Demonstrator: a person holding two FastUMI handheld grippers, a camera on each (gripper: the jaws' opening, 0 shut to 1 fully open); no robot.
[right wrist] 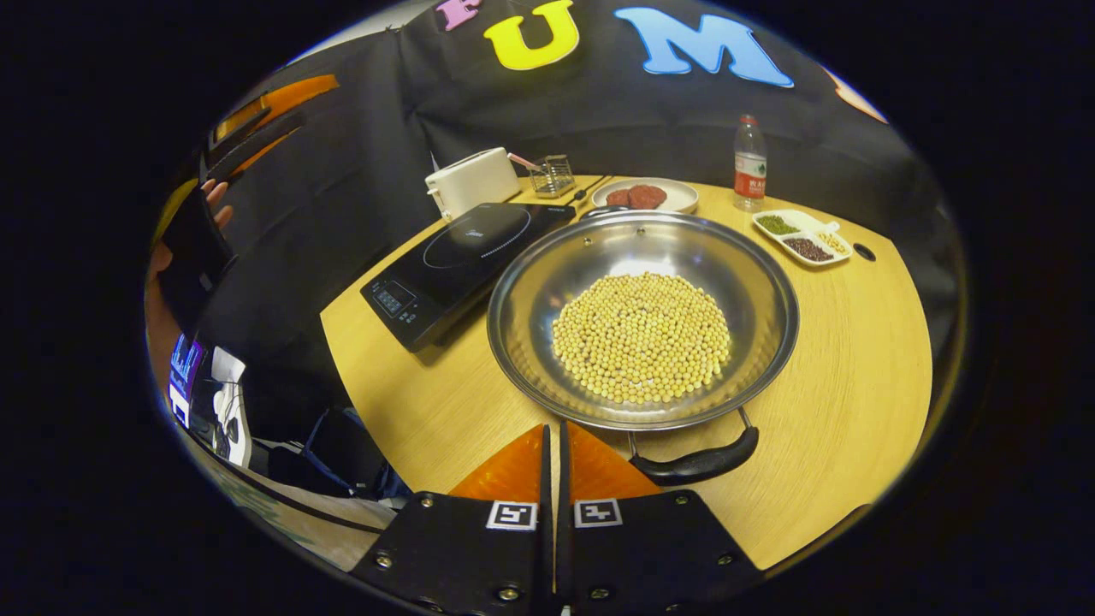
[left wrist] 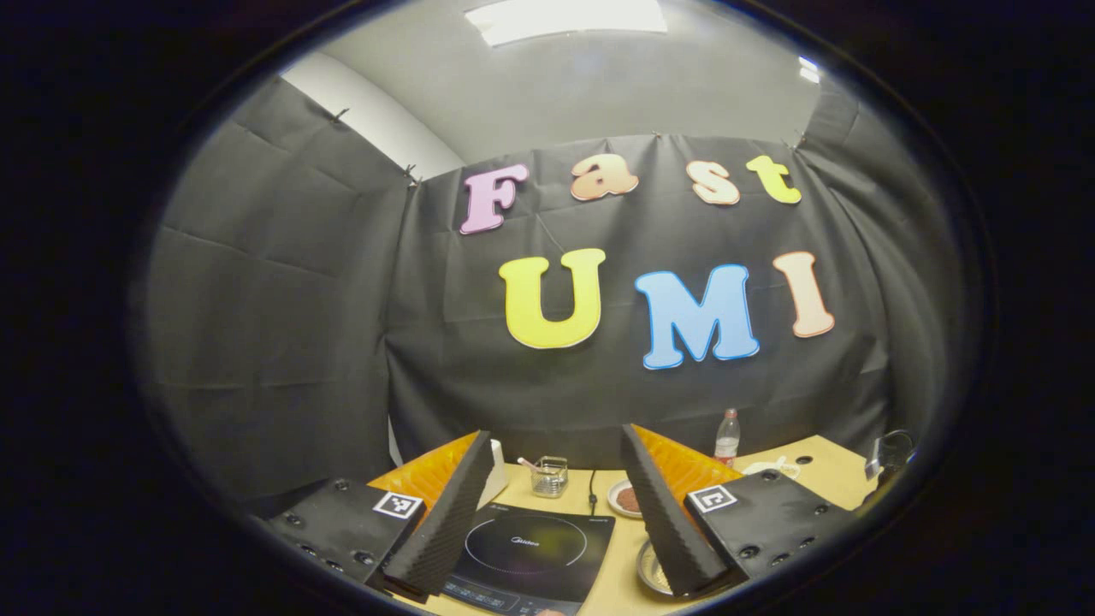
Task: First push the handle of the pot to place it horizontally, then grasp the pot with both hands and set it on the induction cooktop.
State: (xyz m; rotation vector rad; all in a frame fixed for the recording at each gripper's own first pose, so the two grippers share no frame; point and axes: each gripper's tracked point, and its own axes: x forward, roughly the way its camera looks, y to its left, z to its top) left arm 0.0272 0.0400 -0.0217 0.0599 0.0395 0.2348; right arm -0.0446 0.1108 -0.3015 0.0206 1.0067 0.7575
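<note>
Right gripper (right wrist: 554,445) nearest the lens, fingers pressed together with barely a slit between, nothing held. Tips low over the table's (right wrist: 864,376) near edge, just short of the pot (right wrist: 642,316) rim.

Just right of the tips: near handle (right wrist: 697,464), dark grip on wire legs, lying roughly level but canted, right end higher. Close beside the tips, no contact discernible.

Pot wide, shallow, steel, holding a round bed of soybeans (right wrist: 642,348). Far handle (right wrist: 607,211) glimpsed at the back rim. Induction cooktop (right wrist: 458,257) just left of the pot, nearly touching its rim, angled on the table.

Farther back: toaster (right wrist: 472,181), small wire basket (right wrist: 553,175), plate (right wrist: 676,201) of something reddish, water bottle (right wrist: 749,164), divided dish (right wrist: 802,236) of beans.

Left gripper (left wrist: 552,530) spread wide, empty, raised and looking at the booth wall, cooktop (left wrist: 530,547) seen between the fingers, a sliver of pot rim (left wrist: 650,569) by the right finger. In the right gripper view, seen far left with a hand (right wrist: 210,201) on it, well clear of the pot.

Judged step: handle push, not yet made. To do well: keep the tips together as a blunt pusher, meet the grip at one end rather than mid-span, press gently until it lies square. Slow, so the pot does not skate toward the cooktop or spill beans. Watch for the tips riding under the wire legs. Then left gripper down to the far handle for the two-handed lift.
</note>
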